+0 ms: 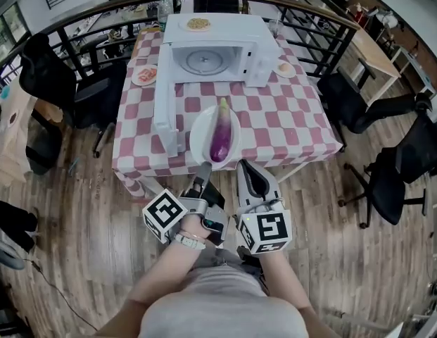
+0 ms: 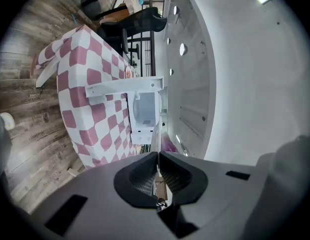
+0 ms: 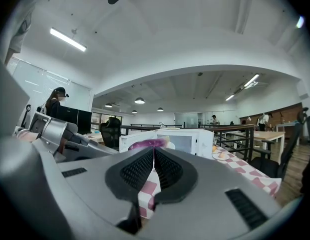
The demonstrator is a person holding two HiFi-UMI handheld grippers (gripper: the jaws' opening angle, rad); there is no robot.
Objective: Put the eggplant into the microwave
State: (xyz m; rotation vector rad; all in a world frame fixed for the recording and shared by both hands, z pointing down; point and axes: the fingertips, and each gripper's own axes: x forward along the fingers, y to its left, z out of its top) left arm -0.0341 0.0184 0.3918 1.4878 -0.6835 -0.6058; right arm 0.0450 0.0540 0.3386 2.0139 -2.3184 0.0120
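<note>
A purple eggplant (image 1: 220,134) lies on a white plate (image 1: 199,138) near the front edge of the checkered table (image 1: 288,118). Behind it stands the white microwave (image 1: 211,48), its door (image 1: 165,115) swung wide open to the left and its cavity empty. My left gripper (image 1: 204,173) and right gripper (image 1: 248,173) hover side by side just short of the table edge, both shut and holding nothing. In the left gripper view the shut gripper (image 2: 157,154) points at the eggplant (image 2: 168,145) and the microwave (image 2: 145,111). In the right gripper view the eggplant (image 3: 150,144) shows just over the shut gripper (image 3: 154,151).
Small plates of food sit on the table at the left (image 1: 144,74), at the right (image 1: 284,69) and on top of the microwave (image 1: 198,24). Black office chairs stand left (image 1: 56,83) and right (image 1: 387,182) of the table. A dark railing (image 1: 324,20) runs behind it.
</note>
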